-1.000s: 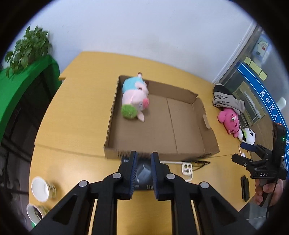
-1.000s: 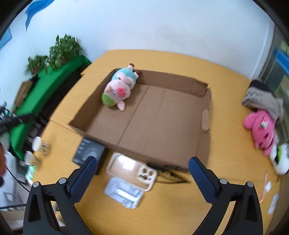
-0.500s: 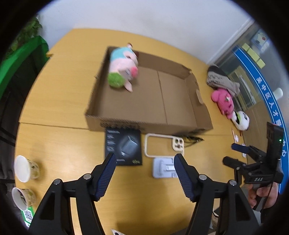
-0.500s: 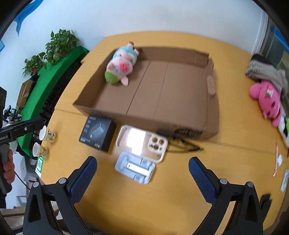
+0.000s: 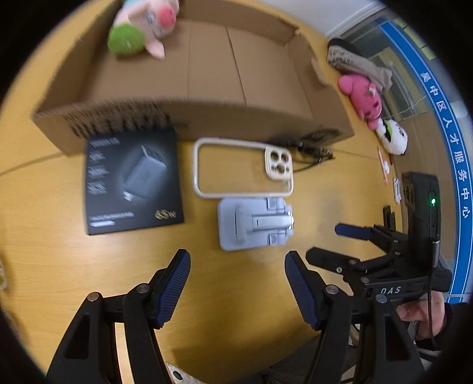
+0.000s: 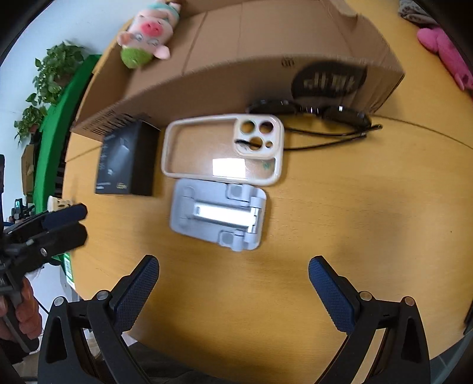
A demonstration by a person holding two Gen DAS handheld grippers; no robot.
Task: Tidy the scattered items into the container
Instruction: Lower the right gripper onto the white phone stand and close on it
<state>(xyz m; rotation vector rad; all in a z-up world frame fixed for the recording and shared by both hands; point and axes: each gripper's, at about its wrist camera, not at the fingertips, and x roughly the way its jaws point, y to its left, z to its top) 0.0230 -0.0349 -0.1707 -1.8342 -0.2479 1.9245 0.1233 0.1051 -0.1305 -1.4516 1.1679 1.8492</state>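
Presently, contents as laid out:

Box (image 5: pixel 207 118): shallow cardboard tray, flaps open, far side of the table (image 5: pixel 59 192). Its low front wall faces the loose items, so each needs only a short lift over the edge.

Pig (image 5: pixel 142 26): plush, lying in the box's far left corner; judged already tidied.

Black carton (image 5: pixel 133 183): flat on the table, touching or just short of the box's front wall, left of the group.

Case (image 5: pixel 242 168): beige-rimmed clear phone case, camera cut-out to the right, flat, just beside the carton.

Stand (image 6: pixel 218 212): grey, folded flat, touching or nearly touching the case's near edge; closest item to both tools, hence the likely first pick.

Glasses (image 6: pixel 310 118): dark, arms folded loosely, against the box wall right of the case.

Left gripper (image 5: pixel 236 283): angled steeply down over bare table just short of the stand; jaws stand well apart, nothing between them, having just opened wide, presumably to span an item.

Right gripper (image 6: pixel 233 289): likewise tilted down near the stand, jaws spread wide, empty.

Pink plush (image 5: pixel 363 97), panda (image 5: pixel 393 136): far right table edge, well apart from the group; whether they count as scattered items I cannot tell.
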